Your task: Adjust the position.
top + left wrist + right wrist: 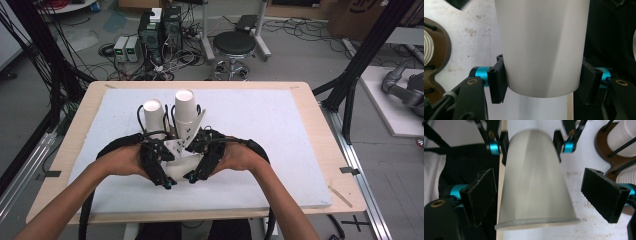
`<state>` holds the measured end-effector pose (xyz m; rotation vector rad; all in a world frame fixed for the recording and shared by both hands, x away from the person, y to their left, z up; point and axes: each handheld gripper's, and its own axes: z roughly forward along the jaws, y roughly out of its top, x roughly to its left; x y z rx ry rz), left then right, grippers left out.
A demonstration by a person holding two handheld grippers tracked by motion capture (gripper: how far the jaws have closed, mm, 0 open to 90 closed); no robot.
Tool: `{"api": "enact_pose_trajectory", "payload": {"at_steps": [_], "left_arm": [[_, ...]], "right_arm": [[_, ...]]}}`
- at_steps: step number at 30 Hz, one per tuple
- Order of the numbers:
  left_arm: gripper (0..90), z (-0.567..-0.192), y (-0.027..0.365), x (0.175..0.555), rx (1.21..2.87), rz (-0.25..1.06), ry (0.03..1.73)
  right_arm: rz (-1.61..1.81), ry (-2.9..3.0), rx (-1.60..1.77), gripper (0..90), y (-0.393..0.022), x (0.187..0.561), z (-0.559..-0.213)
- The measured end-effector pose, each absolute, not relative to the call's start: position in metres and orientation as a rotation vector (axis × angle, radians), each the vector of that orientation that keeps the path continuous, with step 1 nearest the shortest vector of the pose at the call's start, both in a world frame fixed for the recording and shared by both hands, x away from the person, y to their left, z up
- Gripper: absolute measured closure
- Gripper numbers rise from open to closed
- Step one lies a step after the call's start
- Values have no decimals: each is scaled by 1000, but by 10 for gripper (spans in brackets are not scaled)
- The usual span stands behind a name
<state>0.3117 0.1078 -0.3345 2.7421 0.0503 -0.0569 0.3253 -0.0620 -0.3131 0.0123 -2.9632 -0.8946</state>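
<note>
You are working in a lab: beyond your tabletop (310, 150), power supplies (126, 48) and tangled cables (175, 60) cover the floor at upper left, a stool (234, 45) nearby.

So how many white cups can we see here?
3: one cup clamped in the left gripper, plus a left column and a right column standing behind it. Both may be nested stacks hiding more.

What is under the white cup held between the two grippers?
In the left gripper view, the white cup hangs base-down over the white board, clamped by the left gripper. The right gripper stands open around it. The cup's inside cannot be seen.
</note>
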Motion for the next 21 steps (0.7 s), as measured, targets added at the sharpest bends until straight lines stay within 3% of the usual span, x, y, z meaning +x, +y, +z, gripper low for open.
{"api": "enact_pose_trajectory", "payload": {"at_steps": [17,21], "left_arm": [[358,-338,113,307,2667,-60,98],[358,-335,120,305,2566,-66,127]], "right_arm": [[-1136,-2887,-30,133,-84,323,-295],[-1246,-2841,-40,133,-92,324,-295]]}}
